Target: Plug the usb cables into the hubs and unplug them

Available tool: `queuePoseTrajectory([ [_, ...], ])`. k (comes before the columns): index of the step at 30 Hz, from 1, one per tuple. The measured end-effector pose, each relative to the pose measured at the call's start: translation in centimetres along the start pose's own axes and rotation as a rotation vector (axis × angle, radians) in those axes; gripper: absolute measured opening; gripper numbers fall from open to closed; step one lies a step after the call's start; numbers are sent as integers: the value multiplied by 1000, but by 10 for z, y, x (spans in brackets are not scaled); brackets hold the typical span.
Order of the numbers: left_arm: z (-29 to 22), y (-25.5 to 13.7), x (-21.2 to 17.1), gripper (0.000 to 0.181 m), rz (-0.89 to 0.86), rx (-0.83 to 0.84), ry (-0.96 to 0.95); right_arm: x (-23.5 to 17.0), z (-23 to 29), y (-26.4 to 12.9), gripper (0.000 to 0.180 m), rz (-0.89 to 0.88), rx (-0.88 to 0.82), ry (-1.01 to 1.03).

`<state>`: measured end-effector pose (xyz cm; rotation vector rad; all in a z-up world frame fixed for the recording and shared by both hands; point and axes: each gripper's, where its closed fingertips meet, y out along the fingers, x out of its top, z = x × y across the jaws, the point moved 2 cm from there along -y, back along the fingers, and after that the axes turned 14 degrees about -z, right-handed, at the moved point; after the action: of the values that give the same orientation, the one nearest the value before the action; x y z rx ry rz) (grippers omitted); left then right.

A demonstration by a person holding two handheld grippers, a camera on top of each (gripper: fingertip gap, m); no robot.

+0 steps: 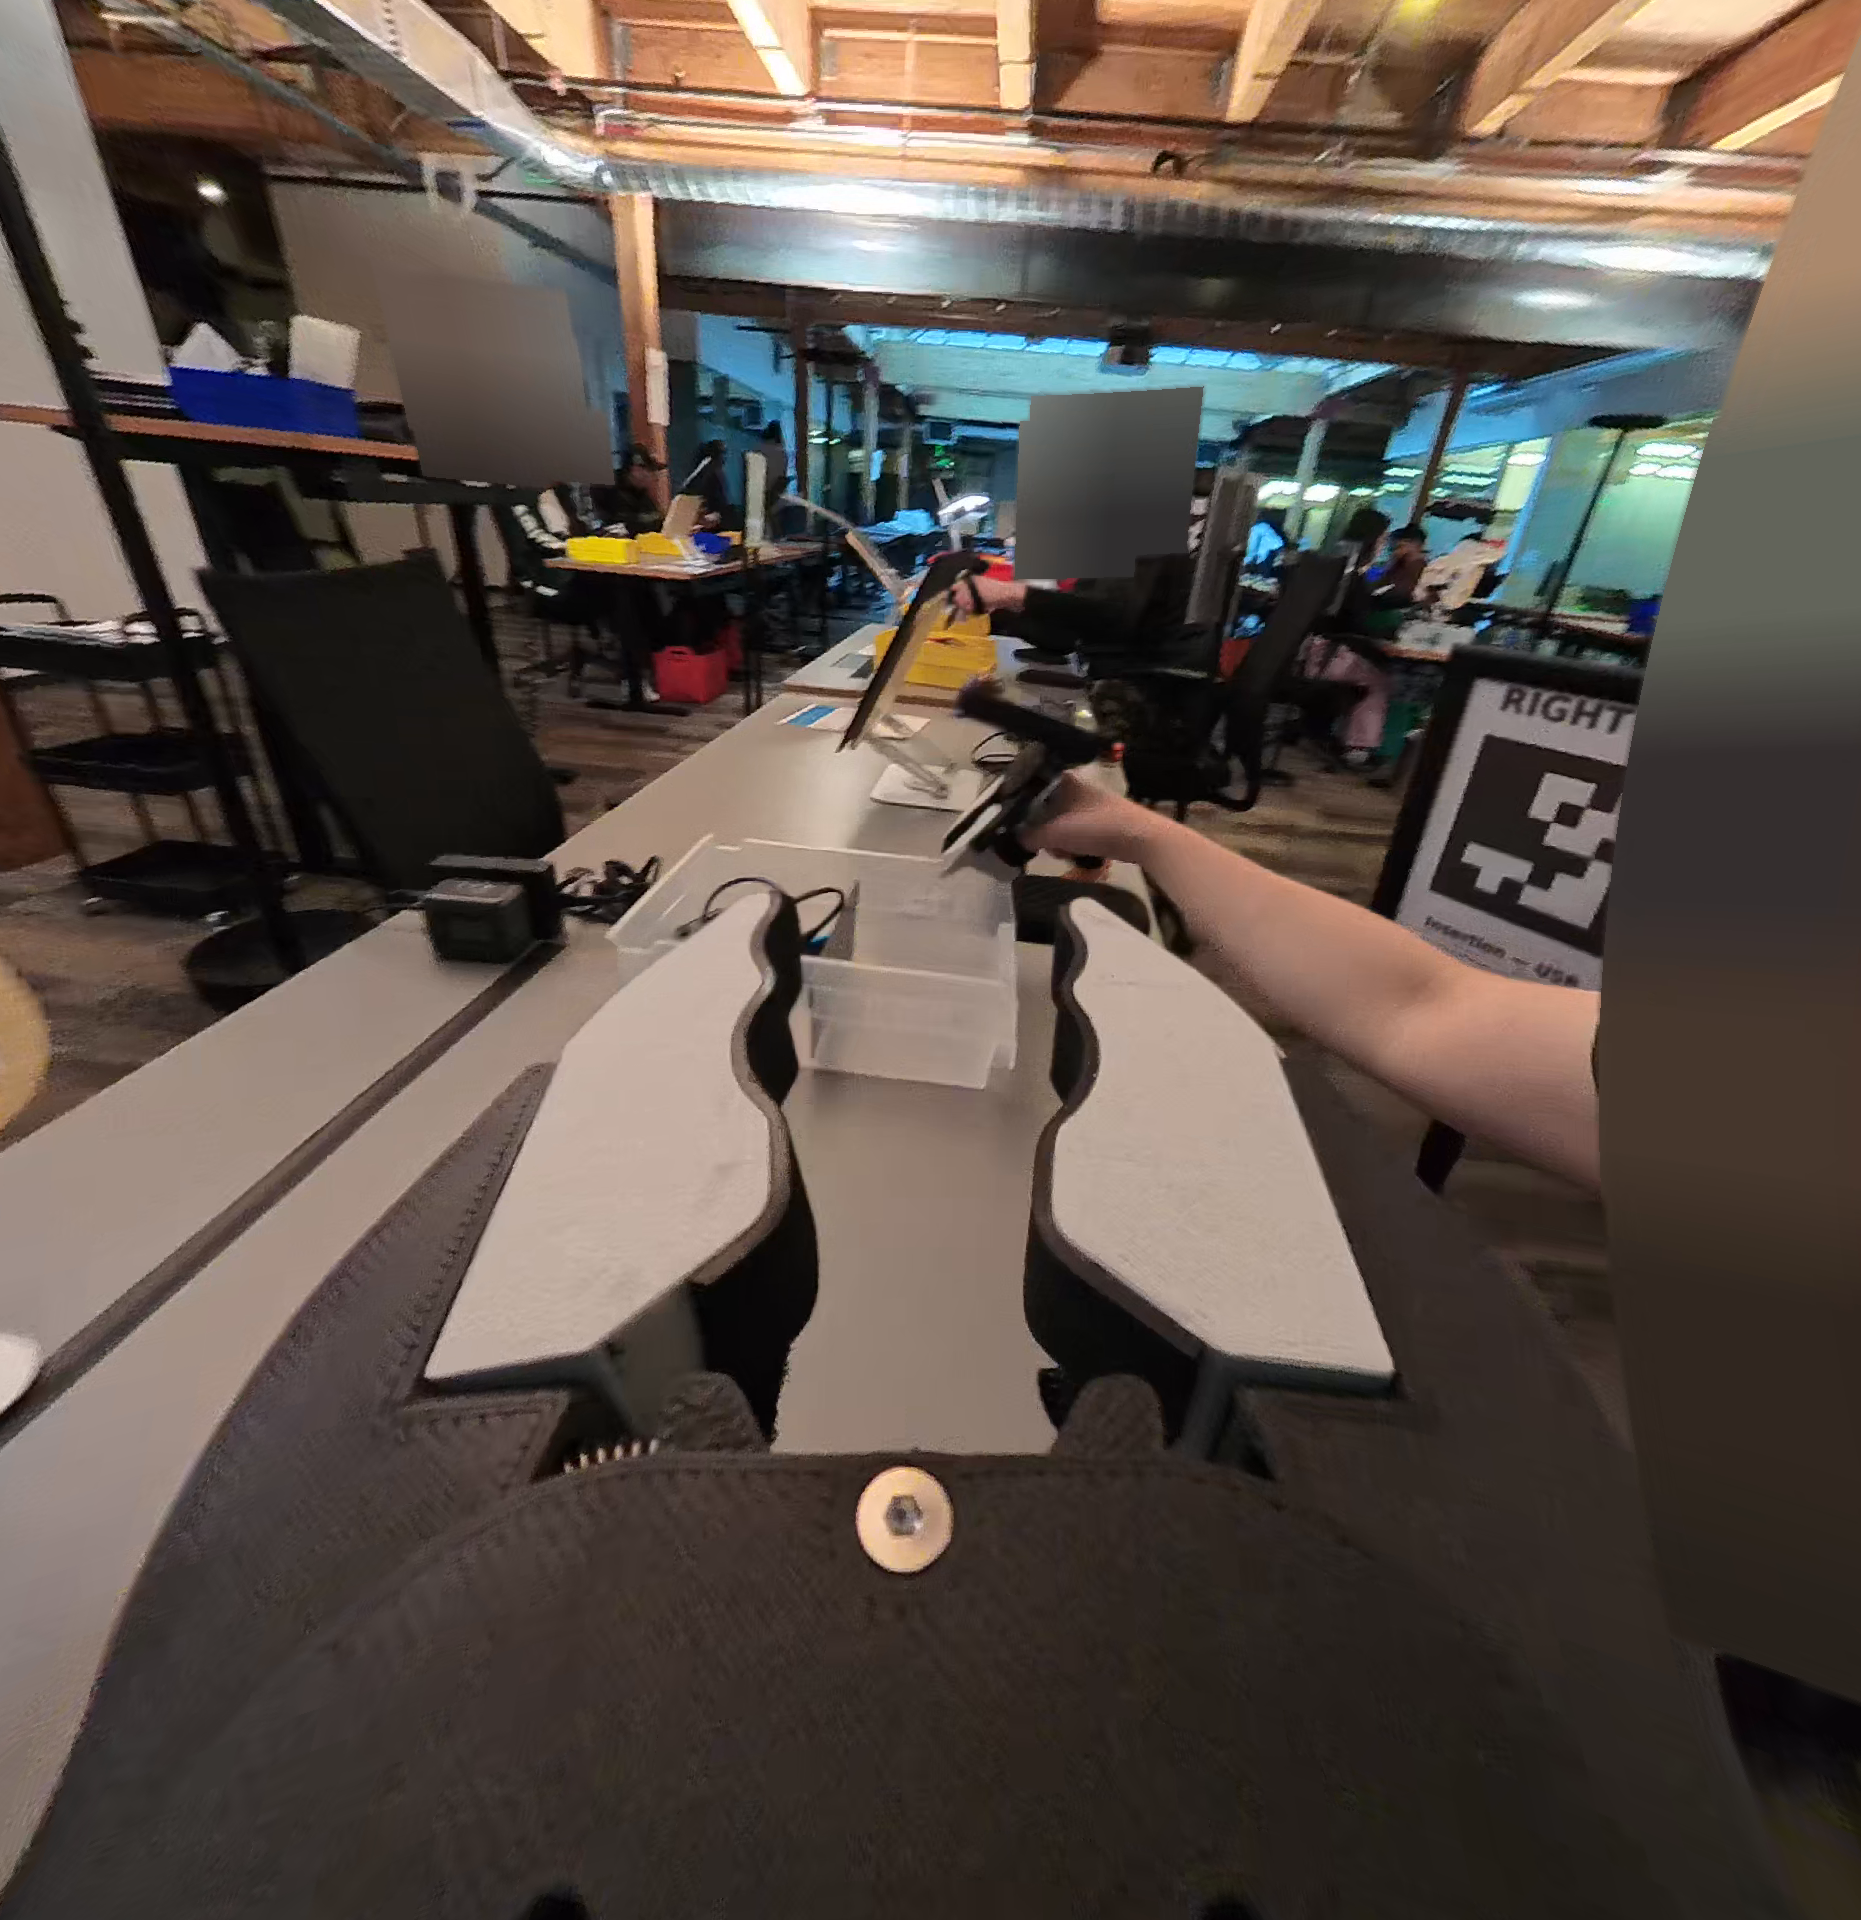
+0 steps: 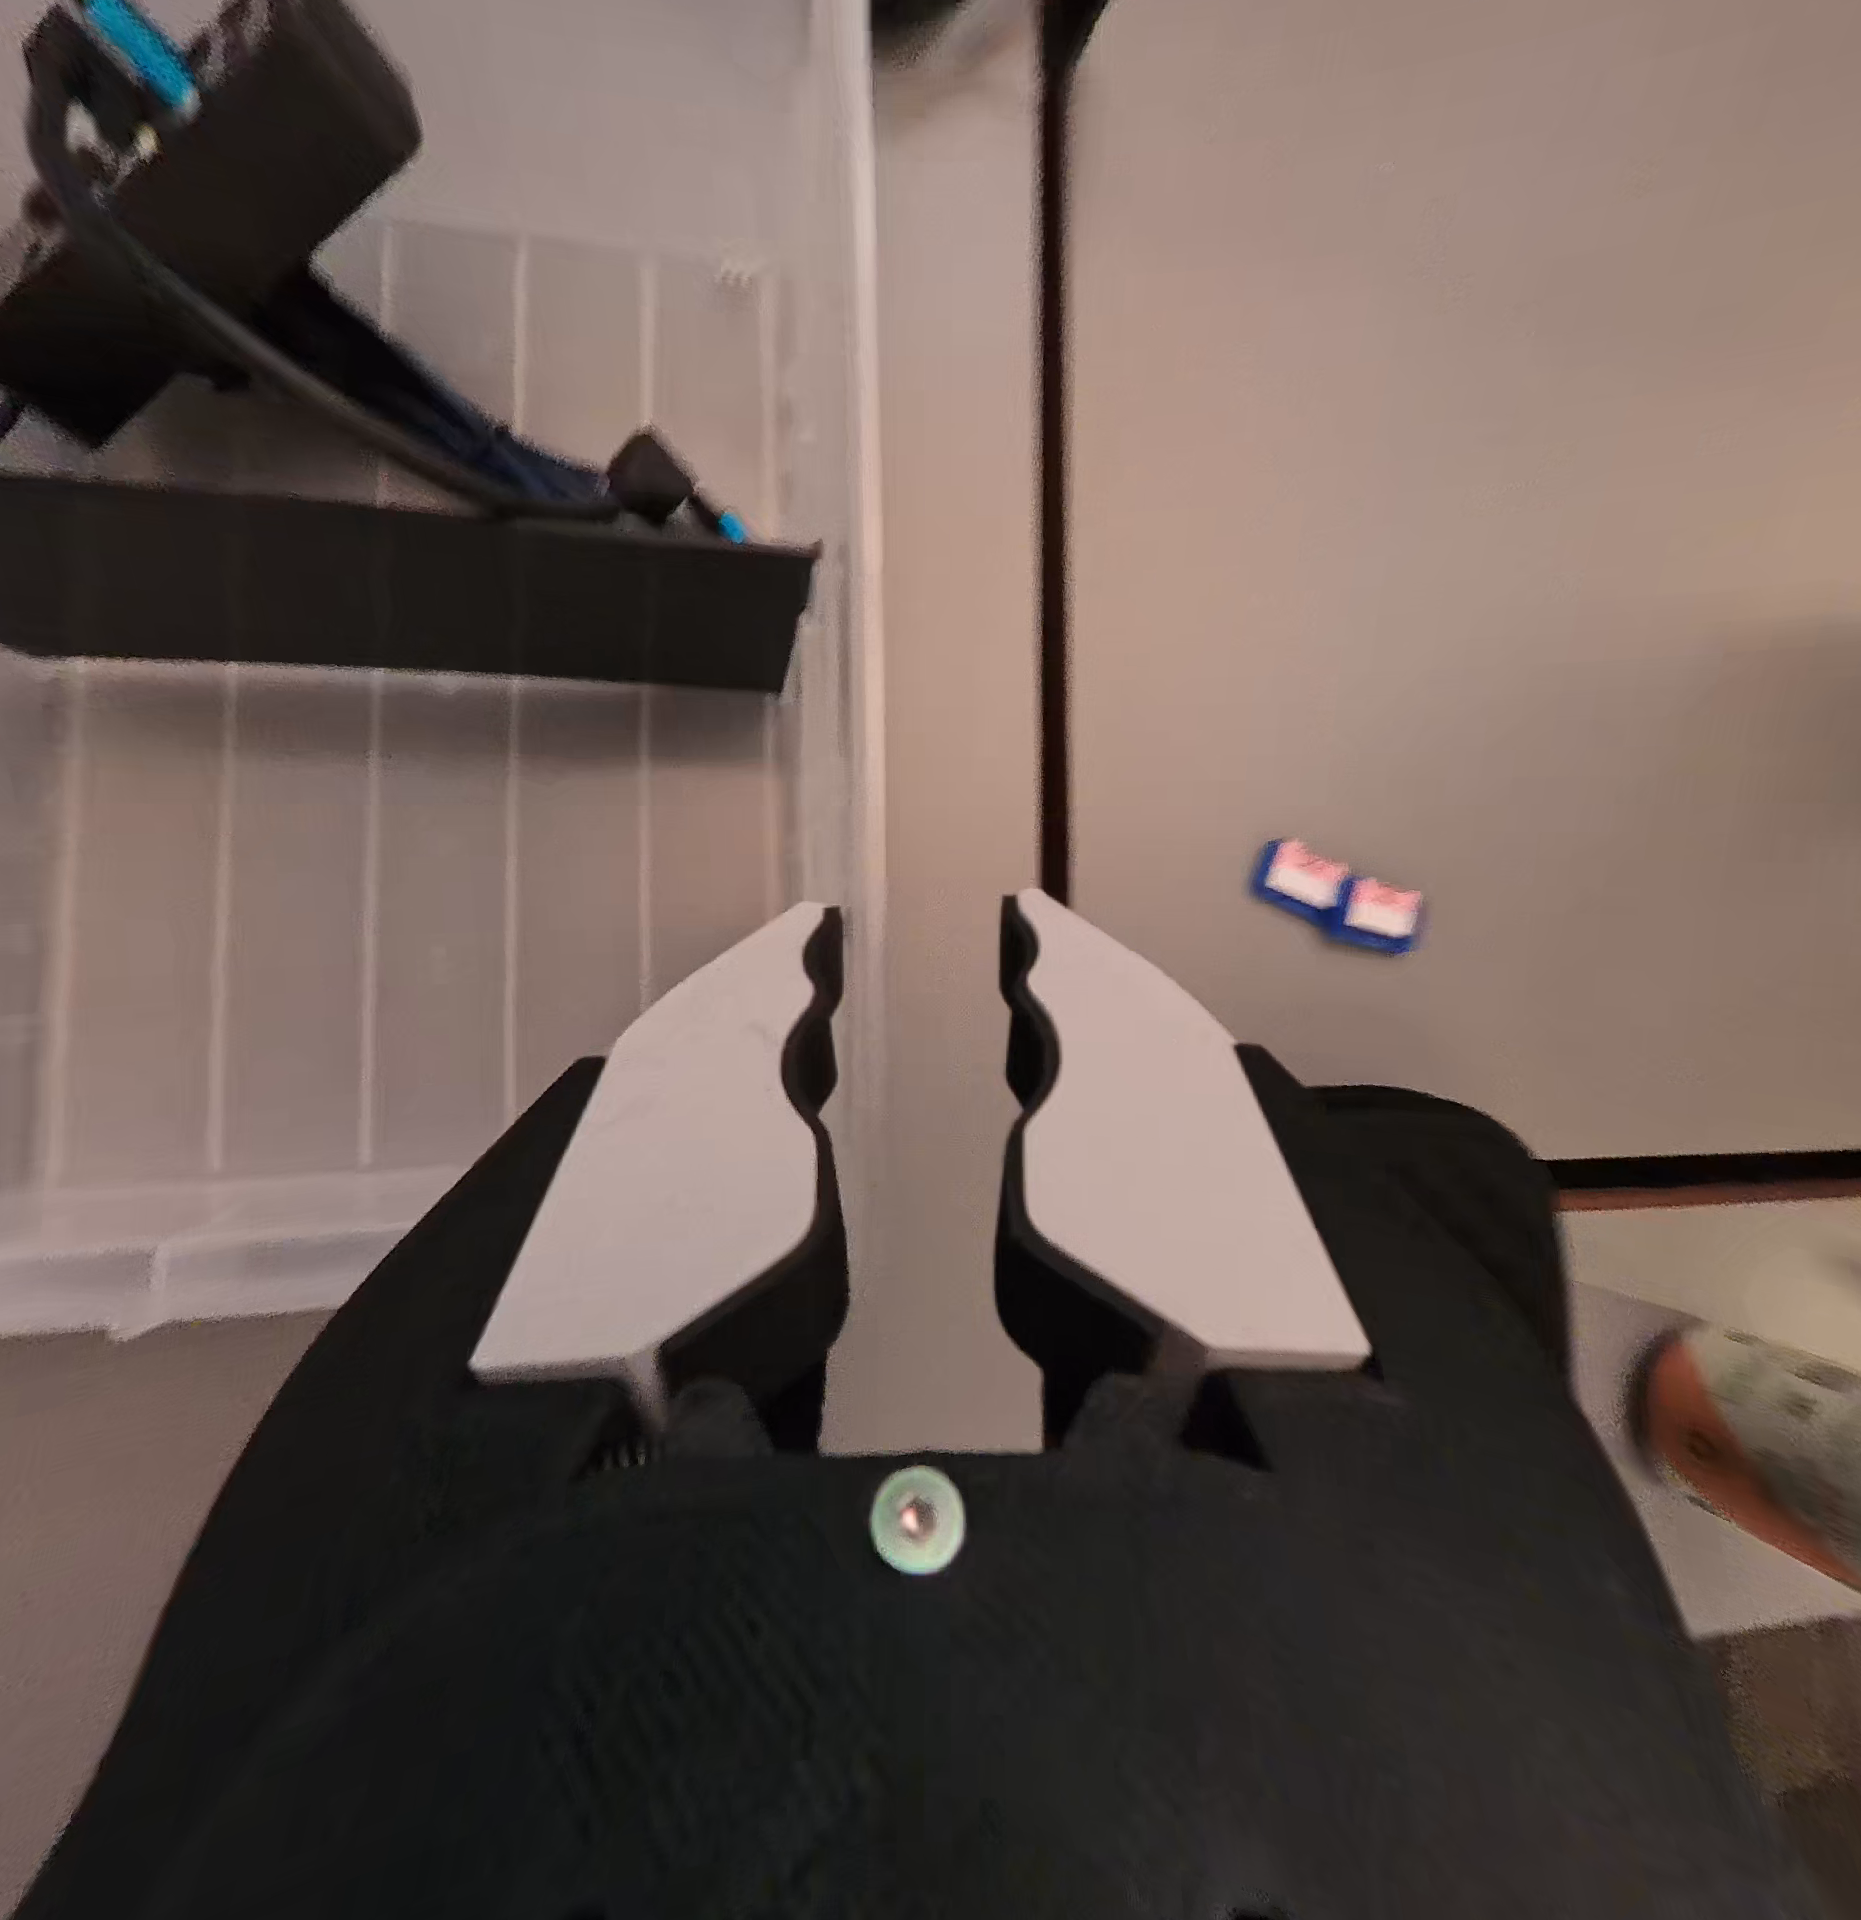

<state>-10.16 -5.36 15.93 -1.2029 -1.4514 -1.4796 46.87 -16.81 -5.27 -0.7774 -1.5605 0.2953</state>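
My left gripper [image 1: 921, 940] is open and empty, held above the grey table and pointing at a clear plastic bin [image 1: 905, 977] with a black divider. A black cable [image 1: 760, 894] loops out of the bin's far compartment. My right gripper [image 1: 973, 831], held by a hand, hovers over the bin's far right side. In the right wrist view the right gripper [image 2: 921, 925] is open and empty, looking down past the bin's right wall [image 2: 848, 520]. Behind the black divider [image 2: 386, 592] lie a black hub [image 2: 230, 166] and dark cables with blue-tipped USB plugs [image 2: 734, 525].
Two small blue memory cards [image 2: 1336, 899] lie on the table right of the bin. A black power adapter [image 1: 490, 909] with cords sits left of the bin. A black seam [image 2: 1051, 416] runs across the table. A marker sign [image 1: 1518, 821] stands at right. Chairs and people are behind. The grippers' ends are close to 60 centimetres from one another.
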Motion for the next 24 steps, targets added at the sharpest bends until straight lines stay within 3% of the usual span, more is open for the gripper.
queuePoseTrajectory([
  [3,0,-32,27,47,-19,95,39,33,-1,-39,34,-250,-201,-87],
  [5,-4,-50,48,47,-67,124,68,57,23,-73,34,-421,-227,-122],
  [7,-9,-63,63,48,-106,132,88,84,70,-101,41,-594,-104,-119],
  [12,-12,-82,67,50,-67,162,60,149,220,-160,59,-929,393,-127],
  [17,-14,-82,65,51,-50,165,52,194,353,-187,59,-1081,778,-162],
  [21,-4,-91,65,52,-23,256,94,226,429,-205,60,-1149,951,-220],
  [24,14,-117,64,53,49,407,143,248,463,-203,60,-1155,949,-291],
])
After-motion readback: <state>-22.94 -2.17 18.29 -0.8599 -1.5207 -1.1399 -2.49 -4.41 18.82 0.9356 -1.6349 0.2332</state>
